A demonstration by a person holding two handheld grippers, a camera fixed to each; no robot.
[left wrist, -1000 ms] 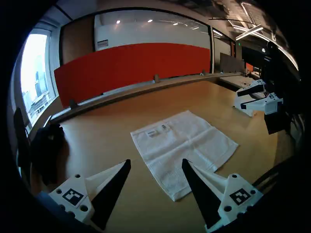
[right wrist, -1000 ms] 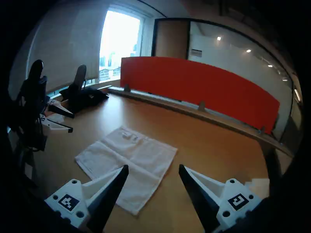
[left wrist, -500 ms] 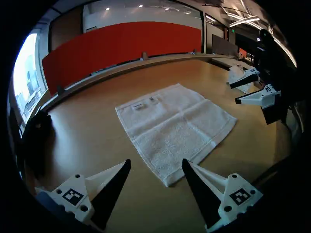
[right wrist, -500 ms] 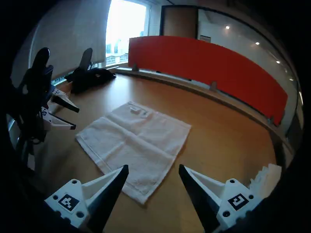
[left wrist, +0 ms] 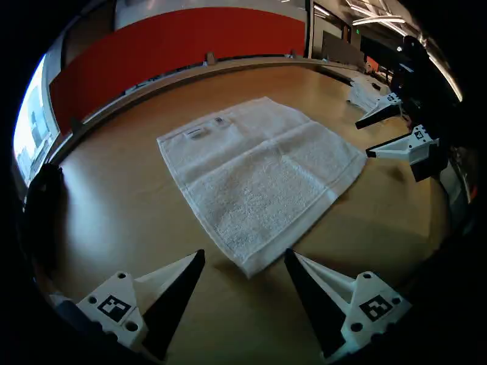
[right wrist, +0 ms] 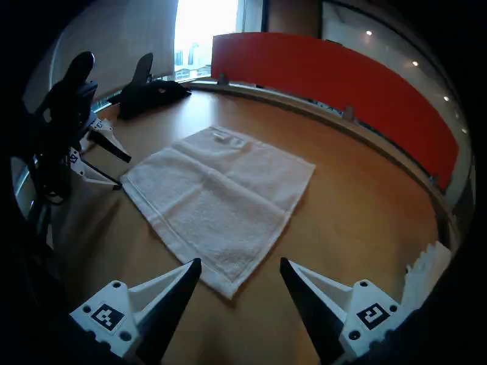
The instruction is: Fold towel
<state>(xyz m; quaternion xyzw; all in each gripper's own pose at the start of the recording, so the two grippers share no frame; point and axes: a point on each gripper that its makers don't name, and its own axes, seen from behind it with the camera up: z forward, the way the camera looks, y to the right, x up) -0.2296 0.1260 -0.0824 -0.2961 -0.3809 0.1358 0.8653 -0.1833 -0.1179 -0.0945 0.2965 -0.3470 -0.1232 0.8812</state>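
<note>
On the wooden table [left wrist: 115, 201], a white towel [left wrist: 262, 170] lies spread flat in a single layer, turned like a diamond, with a small label [left wrist: 207, 128] sewn near its far edge. In the left gripper view its near corner points at 6 o'clock, just ahead of the left gripper [left wrist: 243, 252], whose fingers are spread wide and hold nothing. At 3 o'clock the right gripper [left wrist: 362, 141] hangs just beside the towel's right corner, fingers likewise parted and empty. In the right gripper view another corner lies between that gripper's open fingers at 6 o'clock. A black bundle [right wrist: 149, 94] sits on the table at 11 o'clock, well apart from the towel. A red partition [right wrist: 341, 73] runs along the table's far edge, with a bright window [right wrist: 204, 36] beyond it.
</note>
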